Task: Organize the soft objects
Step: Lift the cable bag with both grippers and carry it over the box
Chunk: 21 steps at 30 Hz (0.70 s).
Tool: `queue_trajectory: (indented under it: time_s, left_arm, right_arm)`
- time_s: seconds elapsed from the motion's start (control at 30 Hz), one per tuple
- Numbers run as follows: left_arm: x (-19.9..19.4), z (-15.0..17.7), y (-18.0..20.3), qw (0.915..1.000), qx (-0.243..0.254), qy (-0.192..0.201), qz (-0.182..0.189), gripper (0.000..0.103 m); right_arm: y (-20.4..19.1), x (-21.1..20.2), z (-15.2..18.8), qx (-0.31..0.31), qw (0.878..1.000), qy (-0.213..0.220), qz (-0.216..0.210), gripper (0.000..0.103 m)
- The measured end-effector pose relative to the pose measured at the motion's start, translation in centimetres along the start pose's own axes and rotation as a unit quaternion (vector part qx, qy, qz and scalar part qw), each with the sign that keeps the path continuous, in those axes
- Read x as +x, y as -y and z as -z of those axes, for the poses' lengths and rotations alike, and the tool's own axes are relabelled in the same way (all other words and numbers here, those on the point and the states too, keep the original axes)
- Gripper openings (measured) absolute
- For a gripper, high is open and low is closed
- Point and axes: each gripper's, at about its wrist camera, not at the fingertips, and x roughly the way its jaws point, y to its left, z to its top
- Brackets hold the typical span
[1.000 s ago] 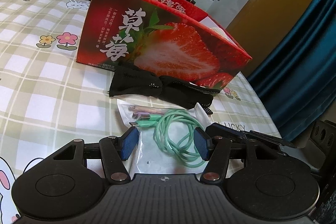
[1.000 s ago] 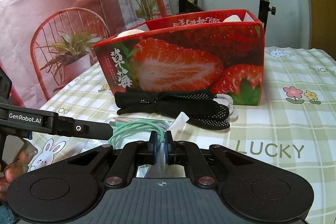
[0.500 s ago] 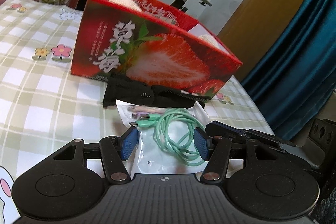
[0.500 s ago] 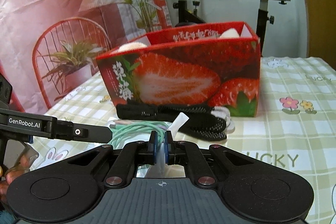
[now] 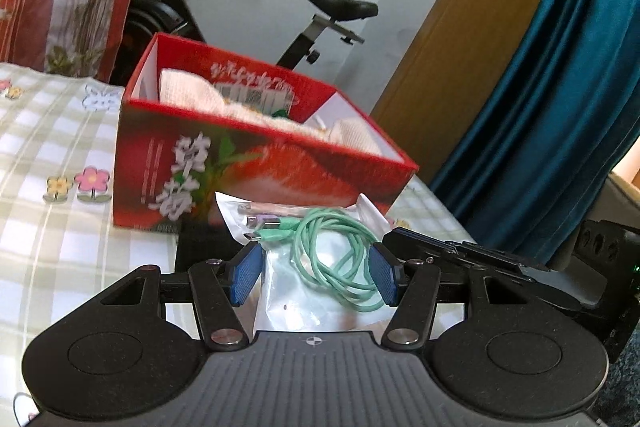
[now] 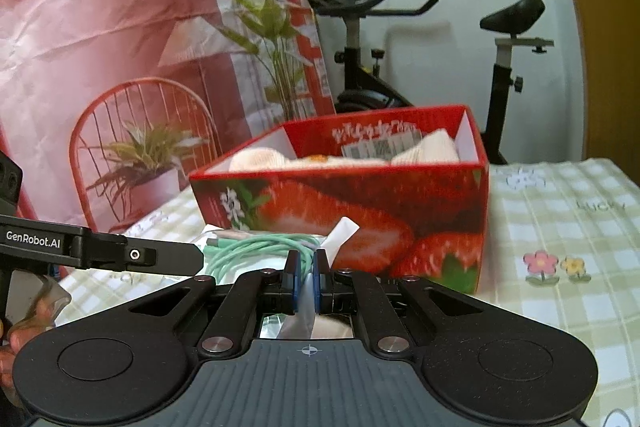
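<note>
Red strawberry box (image 5: pixel 256 163) open on checked tablecloth (image 5: pixel 44 147), cream knitted items (image 6: pixel 264 157) inside, clear bag (image 5: pixel 296 303) of mint cable (image 5: pixel 336 259) before it, right gripper (image 6: pixel 307 281) pinched on bag, left gripper (image 5: pixel 314 277) half-open around it, pad contact unclear.

Lighting: I see soft, bright daylight, no hard shadows. Motion blur smears the strawberry box (image 5: pixel 256 163) print and tablecloth (image 5: pixel 52 147) in both views. Fisheye bending curves the edges; corners darken. Mild glare on the plastic bag (image 5: pixel 296 303).
</note>
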Motion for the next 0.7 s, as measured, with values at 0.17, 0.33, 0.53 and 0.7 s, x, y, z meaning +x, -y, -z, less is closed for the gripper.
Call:
queue_trajectory:
  time_s: [0.17, 0.33, 0.53, 0.7]
  left_arm:
    - [0.0, -1.5, 0.4, 0.9999, 0.002, 0.013, 0.007, 0.061]
    - [0.3, -2.8, 0.5, 0.9996, 0.006, 0.027, 0.011, 0.061]
    - [0.9, -5.0, 0.4, 0.9983, 0.006, 0.057, 0.013, 0.061]
    - [2.1, -7.7, -0.2, 0.9967, 0.008, 0.079, 0.017, 0.061]
  right_arm:
    - [-0.1, -0.3, -1.6, -0.011, 1.0, 0.021, -0.002, 0.006]
    - [-0.1, -0.2, -3.7, -0.026, 0.999, 0.041, -0.003, 0.006]
    - [-0.2, 0.7, -5.8, -0.049, 0.997, 0.057, 0.001, 0.006]
    - [-0.1, 2.8, -7.3, -0.063, 0.996, 0.067, 0.011, 0.006]
